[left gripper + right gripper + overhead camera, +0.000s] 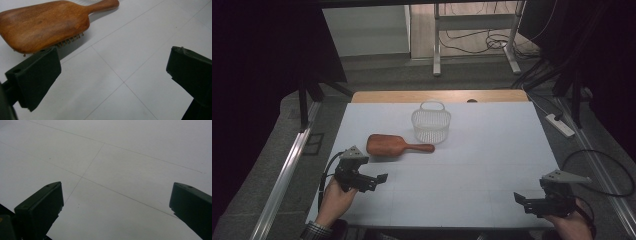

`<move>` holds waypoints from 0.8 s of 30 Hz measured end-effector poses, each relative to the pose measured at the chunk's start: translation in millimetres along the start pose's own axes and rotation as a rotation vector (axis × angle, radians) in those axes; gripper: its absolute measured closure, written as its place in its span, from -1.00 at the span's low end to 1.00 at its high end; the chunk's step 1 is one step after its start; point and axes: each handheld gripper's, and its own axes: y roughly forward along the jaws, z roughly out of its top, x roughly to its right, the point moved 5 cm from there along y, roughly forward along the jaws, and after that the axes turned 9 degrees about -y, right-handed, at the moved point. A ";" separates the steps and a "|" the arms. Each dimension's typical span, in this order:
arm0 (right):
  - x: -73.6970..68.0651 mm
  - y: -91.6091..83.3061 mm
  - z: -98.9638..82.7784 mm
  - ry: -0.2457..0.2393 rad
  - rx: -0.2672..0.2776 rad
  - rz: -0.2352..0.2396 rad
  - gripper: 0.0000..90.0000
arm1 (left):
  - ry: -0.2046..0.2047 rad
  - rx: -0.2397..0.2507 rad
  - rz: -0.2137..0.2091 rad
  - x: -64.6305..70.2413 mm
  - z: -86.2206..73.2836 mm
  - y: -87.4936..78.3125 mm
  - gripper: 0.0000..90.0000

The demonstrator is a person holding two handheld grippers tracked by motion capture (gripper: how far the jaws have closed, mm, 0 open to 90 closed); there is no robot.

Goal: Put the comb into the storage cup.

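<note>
A wooden hairbrush (pixel 391 145) lies bristles down on the white table top, its handle pointing right toward a white mesh basket (pixel 431 125). In the left gripper view the hairbrush (pixel 45 25) lies just beyond the left jaw, with short bristles showing under its edge. My left gripper (pixel 381 179) is held at the front left, a little below the brush, jaws wide apart with nothing between them. My right gripper (pixel 519 198) stays near the front right edge, open over bare table. Its jaws frame plain white surface in the right gripper view.
The white table (pixel 492 150) has a wooden strip along its far edge. Dark curtains hang at both sides. A power strip (pixel 560 125) and cables lie on the floor to the right. A metal desk frame (pixel 437 45) stands beyond the table.
</note>
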 end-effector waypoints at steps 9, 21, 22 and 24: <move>-0.6 0.4 0.1 -0.003 -0.001 0.005 -1.00 | 0.002 -0.018 -0.009 -1.1 10.6 8.2 -1.00; -0.5 0.9 -0.1 -0.001 -0.008 0.012 -1.00 | 0.015 -0.048 0.001 -3.0 24.7 20.3 -1.00; -0.6 0.9 -0.1 -0.001 -0.008 0.012 -1.00 | 0.016 -0.046 0.002 -3.1 25.9 21.0 -1.00; -0.5 0.9 -0.1 -0.001 -0.007 0.012 -1.00 | 0.015 -0.047 0.003 -3.4 29.0 22.3 -1.00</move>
